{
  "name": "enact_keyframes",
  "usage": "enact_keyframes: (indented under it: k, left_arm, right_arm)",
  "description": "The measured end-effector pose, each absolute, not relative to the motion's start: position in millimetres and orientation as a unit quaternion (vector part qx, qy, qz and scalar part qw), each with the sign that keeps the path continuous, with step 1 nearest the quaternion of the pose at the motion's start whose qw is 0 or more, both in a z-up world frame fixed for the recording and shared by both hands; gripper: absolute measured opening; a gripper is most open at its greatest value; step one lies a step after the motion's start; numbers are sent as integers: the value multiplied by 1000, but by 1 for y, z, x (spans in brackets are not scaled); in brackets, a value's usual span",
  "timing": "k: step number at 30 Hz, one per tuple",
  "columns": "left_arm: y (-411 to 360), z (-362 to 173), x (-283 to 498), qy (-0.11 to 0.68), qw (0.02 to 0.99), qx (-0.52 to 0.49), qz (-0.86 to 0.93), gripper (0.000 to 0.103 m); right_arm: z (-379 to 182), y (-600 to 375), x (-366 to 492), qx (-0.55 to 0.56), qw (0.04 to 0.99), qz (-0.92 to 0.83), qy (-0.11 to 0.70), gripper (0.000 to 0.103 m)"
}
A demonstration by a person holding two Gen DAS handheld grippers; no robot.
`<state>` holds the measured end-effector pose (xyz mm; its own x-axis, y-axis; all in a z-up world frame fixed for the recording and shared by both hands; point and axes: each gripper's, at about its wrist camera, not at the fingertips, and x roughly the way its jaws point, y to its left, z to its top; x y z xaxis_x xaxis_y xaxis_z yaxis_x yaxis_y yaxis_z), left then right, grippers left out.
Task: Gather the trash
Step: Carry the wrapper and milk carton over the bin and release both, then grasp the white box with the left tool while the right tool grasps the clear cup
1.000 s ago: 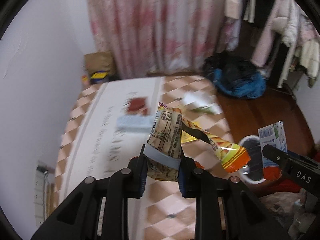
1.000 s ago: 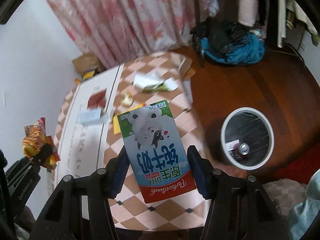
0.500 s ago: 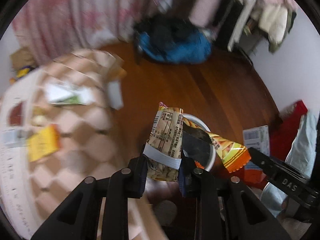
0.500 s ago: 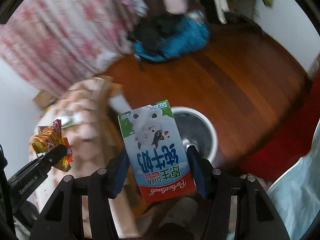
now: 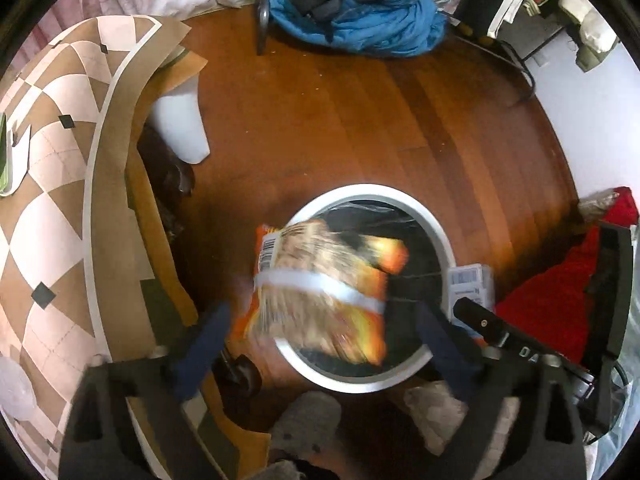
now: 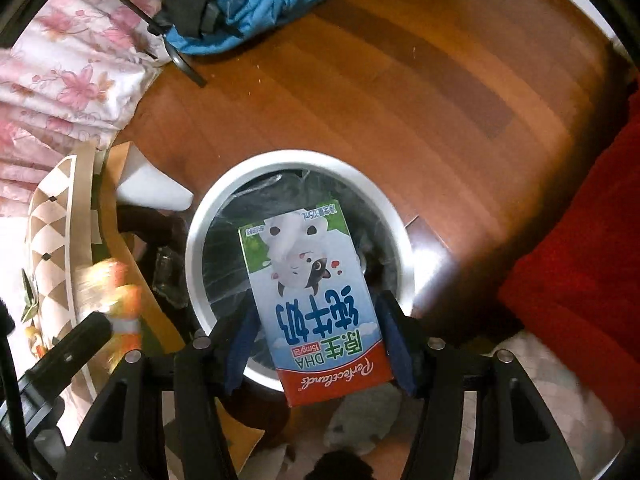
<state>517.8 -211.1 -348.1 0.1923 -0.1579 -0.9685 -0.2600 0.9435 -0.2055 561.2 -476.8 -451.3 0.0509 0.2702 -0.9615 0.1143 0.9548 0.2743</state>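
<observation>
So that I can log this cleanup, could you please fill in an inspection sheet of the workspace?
Surface: brown wooden floor; checked brown-white tablecloth at left.
Job's things: blurred orange snack wrapper above round white bin with black liner; blue-white milk carton over it too.
Clutter: blue fabric heap; red cloth.
Grippers: left tongs open, just opened, wrapper loose between them; right tongs just opening, carton between the pads, seemingly unpressed.
Cables: black cable on the floor near the wall.
Surroundings: pink floral curtain.
</observation>
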Motion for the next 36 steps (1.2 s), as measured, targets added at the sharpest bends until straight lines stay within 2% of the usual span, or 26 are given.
enact_keyframes:
  k: [1,2,3,12,19,28,36]
  left_arm:
    - [-212,-348,519,633,757,-158,38,100]
    - [-213,-348,517,633,759,-151,39,100]
    - [-215,-348,516,633,760,-146,39,100]
    - [-227,-338,498,627,771,-97,55,100]
    - [-227,-325,489,622,776,-73,70,100]
    - [-221,-280,466,594,797,-70,81,100]
    - [-213,-225,435,559,822,-77,81,100]
  right_arm:
    - [-456,-475,564,141,711,53,687,83]
    - [-459,-475,563,142,713,53,684,101]
    - [-459,-475,562,142,715,53,683,103]
    - [-446,-469,540,40,733,3,679,103]
    - [-426,-464,529,7,739,-7,673,103]
    - [-372,-465,506,0,756,-1,655,103]
    - [-301,-463,480,9,782,9,623,103]
